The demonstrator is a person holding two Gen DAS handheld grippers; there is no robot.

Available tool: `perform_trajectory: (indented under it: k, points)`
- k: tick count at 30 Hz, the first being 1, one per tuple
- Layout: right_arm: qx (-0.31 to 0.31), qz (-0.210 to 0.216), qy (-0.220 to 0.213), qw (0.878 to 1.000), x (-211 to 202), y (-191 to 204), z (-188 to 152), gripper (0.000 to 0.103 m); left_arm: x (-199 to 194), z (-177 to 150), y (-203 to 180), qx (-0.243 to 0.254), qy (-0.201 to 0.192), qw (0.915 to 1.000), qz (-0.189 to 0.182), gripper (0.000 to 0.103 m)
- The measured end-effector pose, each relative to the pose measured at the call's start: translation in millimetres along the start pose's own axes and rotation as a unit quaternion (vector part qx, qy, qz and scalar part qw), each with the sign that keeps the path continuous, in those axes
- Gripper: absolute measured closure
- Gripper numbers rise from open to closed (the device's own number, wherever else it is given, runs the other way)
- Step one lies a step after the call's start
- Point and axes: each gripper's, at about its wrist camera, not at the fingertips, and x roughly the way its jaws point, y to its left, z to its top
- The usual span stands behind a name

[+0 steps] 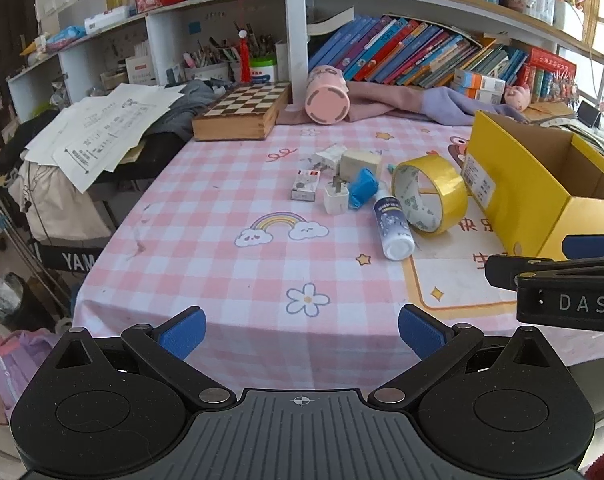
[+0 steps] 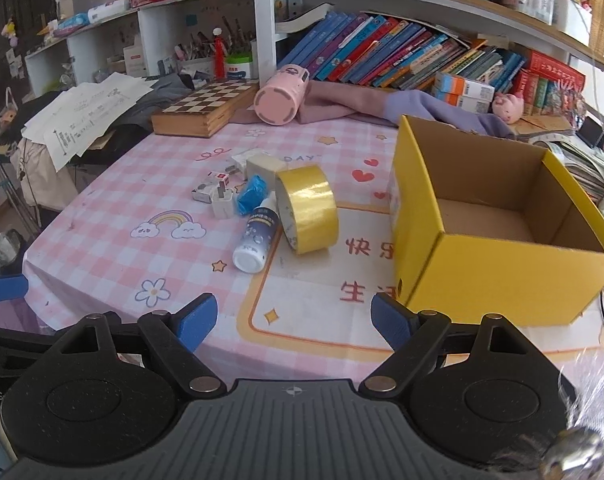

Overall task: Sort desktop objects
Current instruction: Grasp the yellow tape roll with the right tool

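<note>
- The left tongs (image 1: 302, 334) hang over the near edge of the bench (image 1: 206, 216), which wears a pink-and-white checked cloth printed with rainbows and flowers; their blue-padded jaws stand wide apart with nothing between them.
- The right tongs (image 2: 294, 320) hover just beside them, at about 3 o'clock from the left pair, blue pads likewise spread and gripping nothing.
- A small heap of things lies mid-bench, at 12 o'clock from the left tongs and nearer 11 o'clock from the right ones.
- In that heap, a wide roll of yellow packing tape (image 2: 308, 210) stands on its edge.
- A small white bottle with a dark blue label (image 2: 256, 242) lies on its side, touching the roll at the roll's 9 o'clock, its base toward the bench's near edge.
- A white wall plug with metal prongs (image 2: 223, 202) sits just beside a crumpled blue wrapper (image 2: 251, 196).
- A pale square block (image 2: 265, 166) and a small grey-and-white carton with a red patch (image 2: 208, 190) lie at the back and left of the heap.
- An open yellow cardboard box (image 2: 498, 276), empty inside, sits at 3 o'clock from the tape, near but apart from it.
- At the far edge rest a wooden chessboard case (image 1: 242, 110) and a pink cylindrical tin (image 1: 327, 96) tipped on its side against pink and lilac cloth.
</note>
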Motion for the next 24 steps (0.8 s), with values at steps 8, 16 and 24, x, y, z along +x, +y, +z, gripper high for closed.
perform_trajectory:
  k: [8, 16, 24]
  points:
    - [-0.017, 0.013, 0.005, 1.000, 30.7, -5.2, 27.0, 0.023, 28.3, 20.1, -7.6, 0.009, 0.005, 0.9999, -0.011, 0.000]
    - [-0.028, 0.019, 0.013, 0.999, 62.5, -14.4, 52.3, 0.025, 57.5, 37.5, -22.8, 0.030, 0.012, 0.9991, -0.028, 0.003]
    - [-0.037, 0.024, 0.030, 0.999, 96.1, -24.8, 75.9, 0.028, 87.2, 52.5, -35.8, 0.039, 0.027, 0.9972, -0.058, 0.016]
